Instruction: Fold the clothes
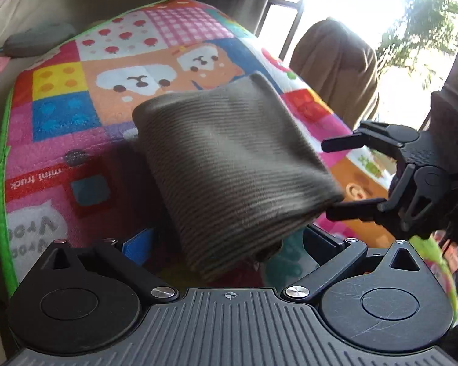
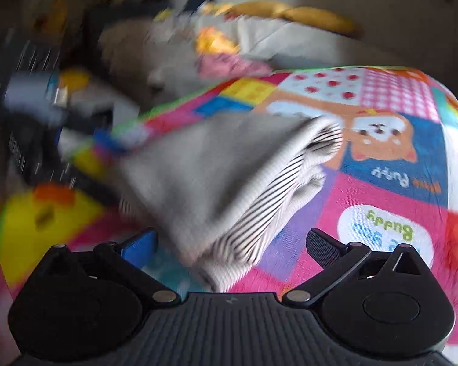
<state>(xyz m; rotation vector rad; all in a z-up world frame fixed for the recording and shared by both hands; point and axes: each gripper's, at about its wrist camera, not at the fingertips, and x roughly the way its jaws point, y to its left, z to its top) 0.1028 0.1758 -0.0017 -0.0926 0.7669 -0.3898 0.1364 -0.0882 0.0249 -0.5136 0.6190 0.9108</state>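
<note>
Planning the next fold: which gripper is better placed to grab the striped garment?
Probably left: the striped garment has its near edge between the open fingers of the left gripper. The right gripper, also open, reaches only its side corner.

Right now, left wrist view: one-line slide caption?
Folded striped garment lifted over the cartoon play mat, right tongs open at its edge.
</note>
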